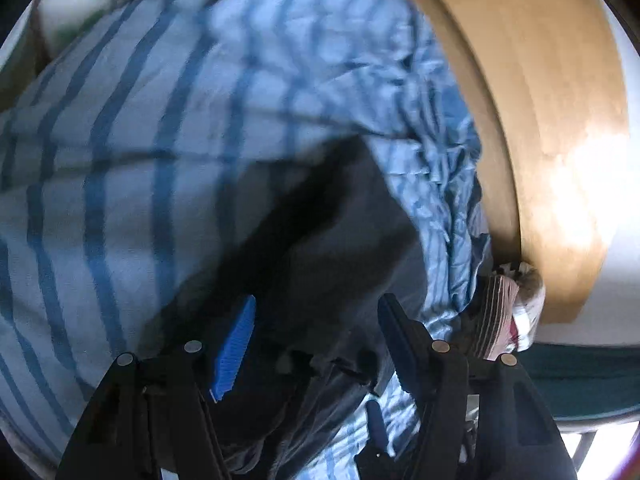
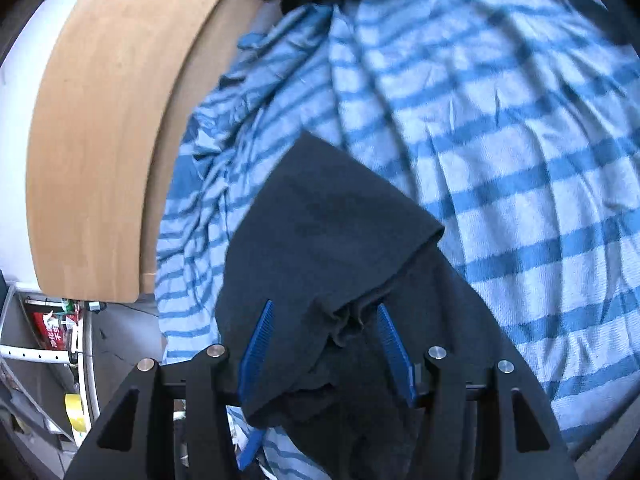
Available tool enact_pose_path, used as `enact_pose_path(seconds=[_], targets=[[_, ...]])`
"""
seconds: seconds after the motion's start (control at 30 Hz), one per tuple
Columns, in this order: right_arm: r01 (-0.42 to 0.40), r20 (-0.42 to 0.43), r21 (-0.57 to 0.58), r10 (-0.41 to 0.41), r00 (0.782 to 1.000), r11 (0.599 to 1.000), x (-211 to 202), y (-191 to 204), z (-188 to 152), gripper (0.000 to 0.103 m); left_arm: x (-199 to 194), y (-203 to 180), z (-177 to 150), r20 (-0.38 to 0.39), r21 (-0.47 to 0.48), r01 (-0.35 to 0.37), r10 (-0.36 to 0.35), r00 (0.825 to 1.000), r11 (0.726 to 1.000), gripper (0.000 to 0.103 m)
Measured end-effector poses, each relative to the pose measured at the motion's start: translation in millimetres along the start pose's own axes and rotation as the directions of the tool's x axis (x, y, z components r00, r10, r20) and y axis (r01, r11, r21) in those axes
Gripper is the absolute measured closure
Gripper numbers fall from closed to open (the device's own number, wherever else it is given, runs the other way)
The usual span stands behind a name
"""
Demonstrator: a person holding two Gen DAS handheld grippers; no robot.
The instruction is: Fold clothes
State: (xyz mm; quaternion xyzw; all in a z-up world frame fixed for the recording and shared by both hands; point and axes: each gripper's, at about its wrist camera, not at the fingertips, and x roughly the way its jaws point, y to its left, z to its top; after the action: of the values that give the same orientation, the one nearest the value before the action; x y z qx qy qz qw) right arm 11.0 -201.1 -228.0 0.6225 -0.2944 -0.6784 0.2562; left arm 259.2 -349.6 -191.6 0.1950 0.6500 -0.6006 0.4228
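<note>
1. Blue-and-white striped bedding (image 2: 520,168) covers the bed and serves as the working surface; a wooden headboard (image 2: 92,140) curves along one side, and a shelf with clutter (image 2: 60,340) shows beyond it in the right wrist view.
2. On the bedding lies a dark garment (image 2: 320,220), partly doubled over, with one flap folded across itself and a loose bunched edge near the bottom of the right wrist view. The same dark cloth (image 1: 320,260) fills the space ahead of the other tool.
3. The right tool (image 2: 326,340) stands wide, its blue pads either side of the bunched edge; cloth sits between them but is not pinched.
4. The left tool (image 1: 316,344) is also spread wide, dark fabric lying between its fingers, none of it clamped as far as the blurred picture shows.
5. Whether the fold is being set up or has just been laid down, I cannot tell from this scene.
6. If a grip follows, it would do best to take a single clean edge rather than the wrinkled bunch, both tools level, so the layer carries over flat.
7. Watch that the striped bedding is not caught along with the garment; it lies rumpled right alongside.
</note>
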Motion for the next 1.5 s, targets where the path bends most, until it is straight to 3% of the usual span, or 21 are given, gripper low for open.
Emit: enact_pose_path(seconds=[0.03,0.1,0.17,0.23,0.33,0.4,0.47,0.63,0.7,0.73,0.77,0.9,1.0,1.1,1.13,1.23,1.27,1.43,1.5], targets=[[-0.021,-0.014,-0.029,0.020,1.000,0.999,3,5,-1,0.050,-2,-7,0,0.020,0.029,0.014,-0.015,1.000,0.999,0.039],[-0.063,-0.044,-0.086,0.059,0.997,0.994,10,14,-3,0.056,-10,-17,-2,0.052,0.087,0.038,-0.043,0.998,0.995,0.050],[-0.066,-0.076,-0.145,0.055,0.996,0.987,20,24,-3,0.072,-3,-22,1,0.031,0.114,0.020,-0.023,0.999,0.993,0.076],[-0.028,-0.100,-0.171,0.011,0.995,0.985,28,28,-4,0.092,5,-20,4,-0.019,0.130,0.003,0.000,1.000,0.992,0.090],[0.029,-0.142,-0.156,-0.051,0.989,0.987,40,24,-8,0.093,17,-13,6,-0.060,0.109,-0.001,0.007,0.998,0.994,0.090],[0.015,-0.190,-0.113,-0.036,0.981,0.993,50,16,-13,0.084,20,-7,6,-0.082,0.080,0.005,0.002,0.997,0.997,0.090],[0.010,-0.221,-0.089,-0.029,0.975,0.996,58,11,-15,0.066,21,-3,7,-0.090,0.055,0.001,0.004,0.996,0.998,0.090],[0.015,-0.218,0.001,-0.015,0.976,1.000,72,4,-9,0.060,17,3,13,-0.080,0.045,-0.027,0.031,0.996,0.999,0.090],[0.007,-0.219,0.015,-0.003,0.976,1.000,78,3,-7,0.068,18,2,15,-0.085,0.056,-0.029,0.033,0.996,0.998,0.090],[-0.009,-0.219,0.019,0.013,0.976,1.000,80,4,-6,0.096,20,0,15,-0.095,0.077,-0.035,0.042,0.995,0.996,0.090],[-0.040,-0.206,0.003,0.040,0.978,0.999,76,7,-7,0.100,22,-3,14,-0.105,0.096,-0.046,0.056,0.993,0.994,0.089],[-0.111,-0.174,-0.055,0.100,0.980,0.992,52,21,-18,0.100,25,-16,7,-0.135,0.183,-0.070,0.095,0.986,0.981,0.089],[-0.140,-0.172,-0.027,0.134,0.976,0.990,43,15,-20,0.100,27,-25,3,-0.148,0.205,-0.045,0.076,0.986,0.978,0.089],[-0.127,-0.187,0.019,0.129,0.974,0.992,51,8,-10,0.092,23,-27,8,-0.128,0.167,-0.018,0.040,0.991,0.986,0.089],[-0.116,-0.194,0.031,0.120,0.974,0.993,55,6,-7,0.081,20,-26,10,-0.111,0.156,-0.020,0.037,0.993,0.988,0.088],[-0.089,-0.207,0.068,0.101,0.973,0.994,64,1,-2,0.067,17,-27,16,-0.099,0.150,-0.022,0.037,0.994,0.989,0.055],[-0.084,-0.211,0.075,0.098,0.973,0.994,66,1,-1,0.067,16,-27,16,-0.113,0.150,0.003,0.015,0.993,0.989,0.054],[-0.162,-0.160,0.041,0.166,0.973,0.986,51,18,4,0.071,17,-24,8,-0.199,0.146,0.111,-0.081,0.977,0.983,0.054],[-0.142,-0.139,-0.002,0.140,0.980,0.990,48,24,7,0.090,23,-20,3,-0.229,0.117,0.151,-0.121,0.966,0.982,0.054]])
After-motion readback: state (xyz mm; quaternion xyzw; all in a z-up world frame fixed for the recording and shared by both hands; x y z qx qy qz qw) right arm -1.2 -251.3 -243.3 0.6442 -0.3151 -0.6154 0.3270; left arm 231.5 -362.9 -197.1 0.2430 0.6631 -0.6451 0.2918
